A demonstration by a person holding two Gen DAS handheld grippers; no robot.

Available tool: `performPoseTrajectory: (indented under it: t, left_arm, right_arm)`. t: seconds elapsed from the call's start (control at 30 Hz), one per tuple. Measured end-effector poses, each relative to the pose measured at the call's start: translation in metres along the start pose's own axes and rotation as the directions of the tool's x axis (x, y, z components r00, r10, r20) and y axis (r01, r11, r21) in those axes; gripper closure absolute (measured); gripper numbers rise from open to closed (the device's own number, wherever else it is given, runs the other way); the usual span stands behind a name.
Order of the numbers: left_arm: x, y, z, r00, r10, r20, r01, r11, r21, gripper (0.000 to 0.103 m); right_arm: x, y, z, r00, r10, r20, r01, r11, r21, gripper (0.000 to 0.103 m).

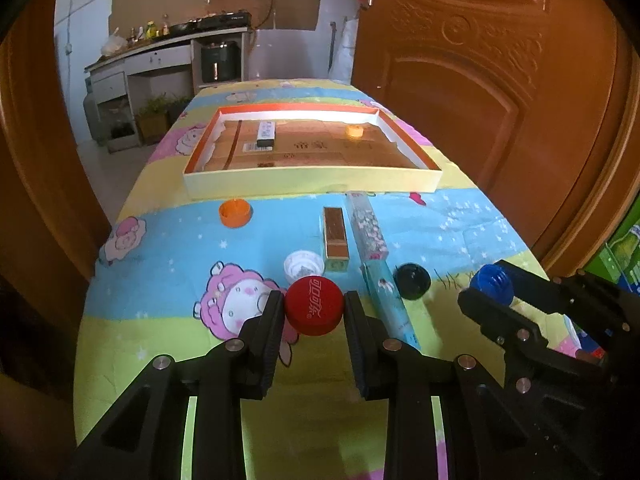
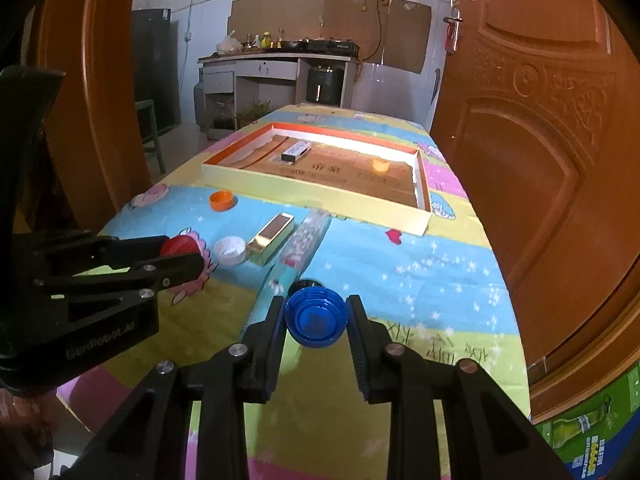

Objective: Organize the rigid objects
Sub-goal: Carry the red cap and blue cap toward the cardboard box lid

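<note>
Red bottle cap point(image 1: 314, 305) sits clamped in the left gripper point(image 1: 314, 309); the right gripper point(image 2: 316, 316) clamps a blue cap point(image 2: 315, 317). Between them and the far tray point(image 1: 312, 184) lie a gold box point(image 1: 335, 238), orange cap point(image 1: 235, 213), white cap point(image 1: 303, 266) and black cap point(image 1: 412, 281).

Six bottle caps point(image 1: 314, 311), four small boxes point(image 1: 335, 239), one shallow tray point(image 1: 312, 185), two hand-held grippers point(image 1: 314, 312).
</note>
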State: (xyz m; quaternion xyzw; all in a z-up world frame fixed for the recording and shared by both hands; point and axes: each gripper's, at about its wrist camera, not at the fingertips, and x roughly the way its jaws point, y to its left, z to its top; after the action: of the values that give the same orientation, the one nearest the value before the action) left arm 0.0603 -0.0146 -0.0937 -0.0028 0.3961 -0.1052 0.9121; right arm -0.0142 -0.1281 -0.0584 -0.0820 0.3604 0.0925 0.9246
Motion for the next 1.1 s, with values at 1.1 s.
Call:
performPoseTrajectory:
  t: [1.1]
  left_arm:
    - [0.033,0.013,0.105,0.998,-0.022,0.061,0.022,1.0,0.01,0.072]
  right_arm:
    - [0.047,-0.047,0.093,0.997,0.023,0.074,-0.023,1.0,0.008,0.073]
